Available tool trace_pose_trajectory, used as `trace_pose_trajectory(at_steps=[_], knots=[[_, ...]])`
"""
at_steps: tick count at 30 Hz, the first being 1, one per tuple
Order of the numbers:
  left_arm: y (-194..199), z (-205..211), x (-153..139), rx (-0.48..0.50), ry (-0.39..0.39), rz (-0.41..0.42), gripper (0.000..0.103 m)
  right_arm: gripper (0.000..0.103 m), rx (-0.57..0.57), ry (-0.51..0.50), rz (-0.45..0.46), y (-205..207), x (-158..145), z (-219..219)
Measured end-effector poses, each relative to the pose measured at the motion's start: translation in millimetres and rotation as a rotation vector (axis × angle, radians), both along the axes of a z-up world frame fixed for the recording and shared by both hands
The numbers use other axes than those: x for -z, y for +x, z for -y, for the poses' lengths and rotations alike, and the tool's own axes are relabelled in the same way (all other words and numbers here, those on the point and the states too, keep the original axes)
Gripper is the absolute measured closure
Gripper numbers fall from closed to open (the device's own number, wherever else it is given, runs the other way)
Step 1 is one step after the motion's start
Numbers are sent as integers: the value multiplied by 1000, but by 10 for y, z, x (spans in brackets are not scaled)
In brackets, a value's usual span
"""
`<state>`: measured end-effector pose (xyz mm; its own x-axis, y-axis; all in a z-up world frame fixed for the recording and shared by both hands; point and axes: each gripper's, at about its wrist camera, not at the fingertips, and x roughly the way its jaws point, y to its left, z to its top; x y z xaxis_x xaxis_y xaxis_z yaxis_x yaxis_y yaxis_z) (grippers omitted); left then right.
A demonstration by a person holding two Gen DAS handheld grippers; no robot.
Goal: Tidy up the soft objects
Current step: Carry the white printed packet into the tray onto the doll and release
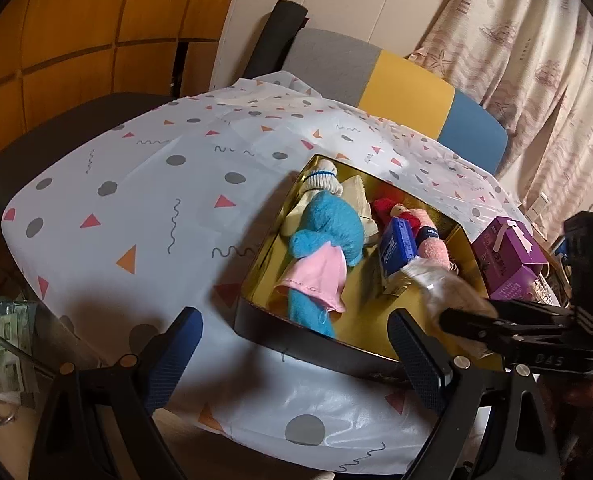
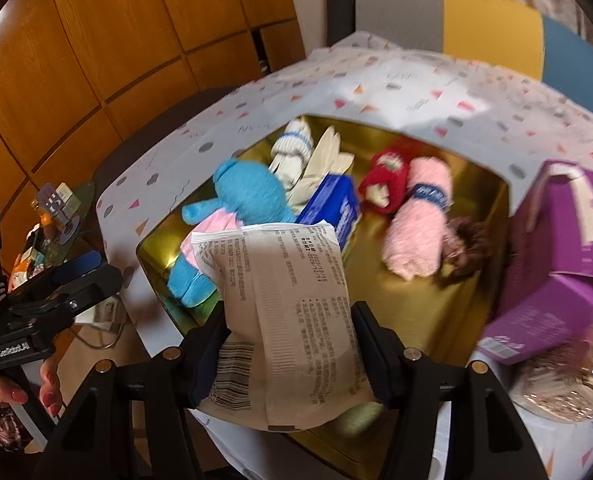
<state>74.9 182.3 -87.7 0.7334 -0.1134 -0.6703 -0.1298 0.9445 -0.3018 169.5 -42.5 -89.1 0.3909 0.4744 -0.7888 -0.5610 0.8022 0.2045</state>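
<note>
A gold-lined box (image 1: 256,276) (image 2: 436,320) stands on the patterned tablecloth. In it lie a blue plush in a pink dress (image 1: 324,236) (image 2: 248,196), a white striped sock roll (image 1: 324,178) (image 2: 292,148), a red doll (image 1: 396,212) (image 2: 388,180), a pink roll (image 1: 430,240) (image 2: 420,212), a blue packet (image 1: 396,244) (image 2: 332,204) and a brown scrunchie (image 2: 464,252). My right gripper (image 2: 288,328) (image 1: 476,320) is shut on a white printed packet (image 2: 288,300) (image 1: 436,280) above the box's near side. My left gripper (image 1: 292,332) (image 2: 76,272) stands open and empty at the box's front left corner.
A purple carton (image 1: 508,252) (image 2: 556,260) stands against the box's right side, with a glittery bundle (image 2: 556,384) below it. A grey, yellow and blue chair back (image 1: 408,84) is behind the table. A cluttered glass side table (image 2: 56,216) is at the left. A hand (image 2: 36,392) holds the left gripper.
</note>
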Motion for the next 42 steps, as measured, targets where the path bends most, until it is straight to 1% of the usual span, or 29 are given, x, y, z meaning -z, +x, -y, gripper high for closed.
trace_pose_trajectory(at_steps=[2, 5, 6, 10, 12, 15, 20, 22, 26, 28, 29, 31, 33, 38, 40, 42], knots=[[-6, -3, 13, -2, -1, -1, 9, 41, -23, -5, -33, 35, 61, -53], [-11, 9, 27, -2, 4, -8, 9, 41, -49, -27, -42, 84, 109, -155], [-14, 11, 31, -3, 3, -9, 9, 41, -55, -35, -58, 118, 137, -191], [-17, 24, 30, -1, 3, -11, 9, 42, -49, -39, -97, 217, 228, -263], [-14, 37, 23, 2, 9, -11, 9, 42, -62, -42, -137, 248, 295, -301], [-18, 45, 17, -1, 7, -10, 9, 42, -75, -53, -122, 216, 302, -340], [-19, 66, 4, 0, 5, -5, 9, 41, -99, -47, -148, 196, 284, -345], [-15, 78, 10, 2, 8, -12, 9, 40, -104, -8, -159, 191, 257, -339], [-22, 82, 35, 0, 0, -26, 9, 41, -58, 160, -201, 222, 167, -255], [-35, 86, 33, 1, -3, -26, 9, 41, -43, 255, -237, 238, 132, -215], [-38, 90, 31, 1, 0, -26, 9, 41, -33, 281, -244, 239, 114, -195], [-39, 107, 31, 7, 4, -28, 9, 41, -4, 291, -227, 223, 79, -156], [-35, 128, 43, 12, 3, -32, 9, 40, 37, 250, -165, 157, 6, -107], [-29, 201, 52, 27, -2, -35, 9, 40, 60, 132, 36, -150, -232, -52], [-29, 245, 42, 37, 1, -33, 9, 40, 79, 79, 101, -271, -315, -13], [-32, 284, 35, 47, 3, -32, 9, 40, 90, 53, 142, -339, -377, 52]])
